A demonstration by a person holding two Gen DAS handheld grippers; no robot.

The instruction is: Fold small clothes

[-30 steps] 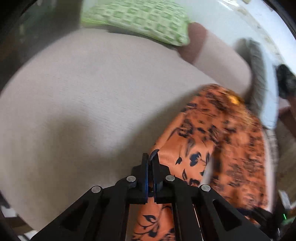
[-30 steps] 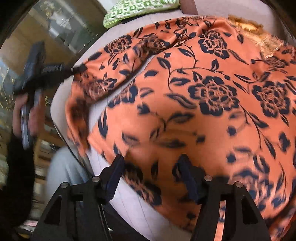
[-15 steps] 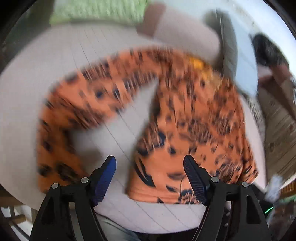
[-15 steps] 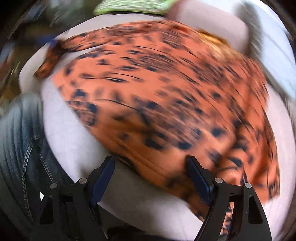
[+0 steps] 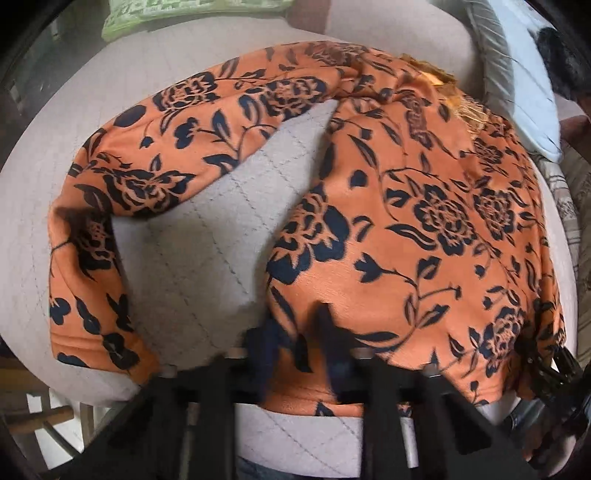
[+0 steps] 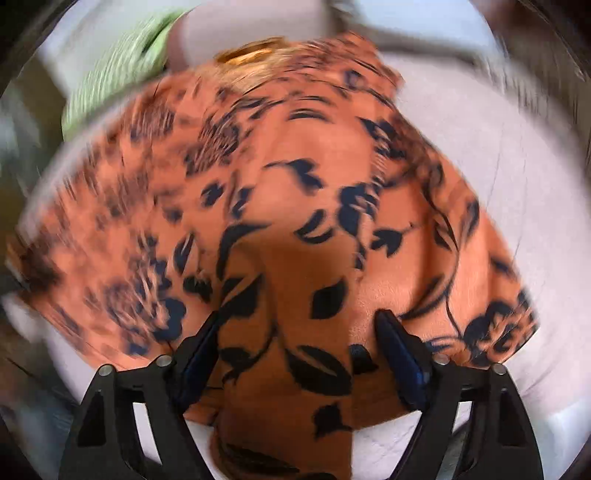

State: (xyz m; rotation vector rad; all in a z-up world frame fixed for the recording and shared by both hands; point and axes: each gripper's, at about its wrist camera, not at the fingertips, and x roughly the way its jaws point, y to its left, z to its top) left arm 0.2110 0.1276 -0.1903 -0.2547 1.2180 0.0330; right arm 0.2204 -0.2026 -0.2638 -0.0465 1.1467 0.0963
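Orange floral top [image 5: 424, 229] on pale quilted cushion [image 5: 207, 236]. Left tool [image 5: 295, 354] clamps top's near hem; right tool [image 6: 299, 354] closing (blurred), hem between its 2 fingers.

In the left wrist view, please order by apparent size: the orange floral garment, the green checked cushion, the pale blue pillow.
1. Orange floral garment, by far the largest.
2. Pale blue pillow and green checked cushion: both cut off at the edge, so unranked.

Soft, even daylight, no glare; faint shadow under orange black-flowered fleece top [image 5: 424, 229]. Left wrist view mostly sharp, fingertips smeared; right wrist view heavily motion-blurred. Fisheye bending, dark vignette at edges.
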